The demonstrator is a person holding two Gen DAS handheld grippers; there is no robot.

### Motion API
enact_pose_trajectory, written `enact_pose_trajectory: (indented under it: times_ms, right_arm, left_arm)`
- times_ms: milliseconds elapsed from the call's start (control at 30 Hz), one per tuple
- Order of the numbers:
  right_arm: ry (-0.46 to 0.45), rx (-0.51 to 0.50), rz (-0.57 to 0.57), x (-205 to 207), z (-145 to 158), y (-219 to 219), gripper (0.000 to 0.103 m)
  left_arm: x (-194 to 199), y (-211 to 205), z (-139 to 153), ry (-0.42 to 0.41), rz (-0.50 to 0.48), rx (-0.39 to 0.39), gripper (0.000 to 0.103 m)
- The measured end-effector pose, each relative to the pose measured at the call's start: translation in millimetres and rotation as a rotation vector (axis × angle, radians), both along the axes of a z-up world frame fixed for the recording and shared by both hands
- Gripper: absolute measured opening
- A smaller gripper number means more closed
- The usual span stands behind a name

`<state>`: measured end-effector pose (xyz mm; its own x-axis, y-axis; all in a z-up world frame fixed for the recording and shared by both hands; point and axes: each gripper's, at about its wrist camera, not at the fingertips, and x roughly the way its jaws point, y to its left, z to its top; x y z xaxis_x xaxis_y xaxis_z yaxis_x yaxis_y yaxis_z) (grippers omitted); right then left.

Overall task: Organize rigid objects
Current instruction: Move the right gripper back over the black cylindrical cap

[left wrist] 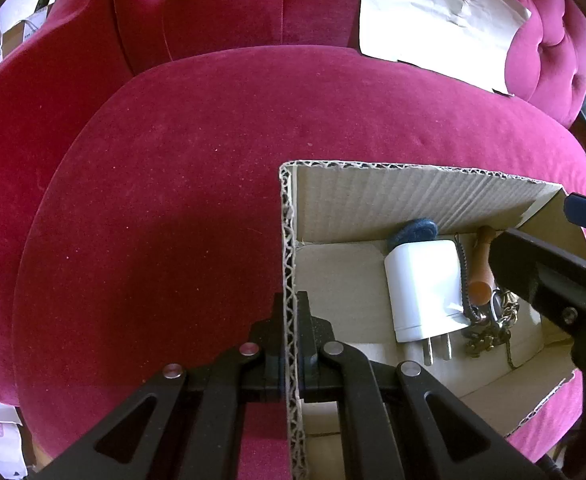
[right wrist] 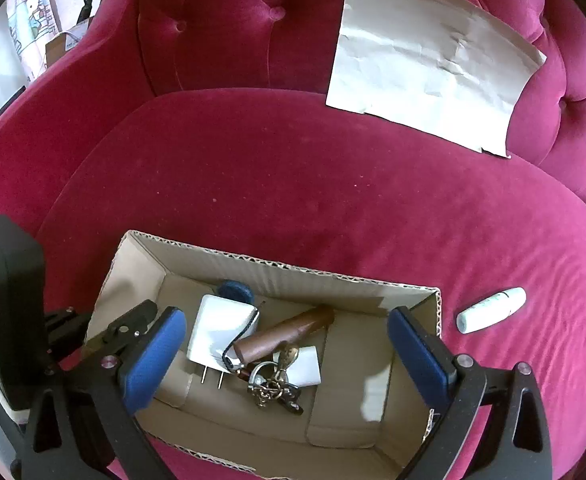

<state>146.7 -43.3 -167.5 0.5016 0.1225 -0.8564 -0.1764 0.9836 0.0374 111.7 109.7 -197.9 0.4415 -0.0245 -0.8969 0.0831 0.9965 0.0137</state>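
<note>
An open cardboard box (right wrist: 277, 266) sits on a crimson velvet seat cushion (right wrist: 333, 184). Inside lie a white plug charger (right wrist: 221, 328), a brown wooden handle (right wrist: 289, 332), a blue felt ball (right wrist: 235, 290), a metal keychain (right wrist: 271, 390) and a small white piece (right wrist: 307, 366). My left gripper (left wrist: 291, 312) is shut on the box's left wall (left wrist: 289, 240). My right gripper (right wrist: 287, 316) hangs over the box, wide open with nothing pressed between its blue pads (right wrist: 421, 348). A white tube (right wrist: 491, 310) lies on the cushion just right of the box.
A creased sheet of paper (right wrist: 433, 64) leans against the tufted backrest (right wrist: 233, 20) at the far right. The chair's padded arms curve round both sides. Boxes and a patterned cloth (right wrist: 33, 4) stand beyond the chair at upper left.
</note>
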Motion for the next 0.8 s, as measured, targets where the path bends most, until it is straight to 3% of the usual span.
enact_pose_trajectory:
  times_ms: [800]
  right_arm:
    - [-0.03, 0.031, -0.012, -25.9, 21.1, -61.1, 0.103]
  left_arm:
    - [0.3, -1.8, 0.3, -0.003, 0.001, 0.012, 0.003]
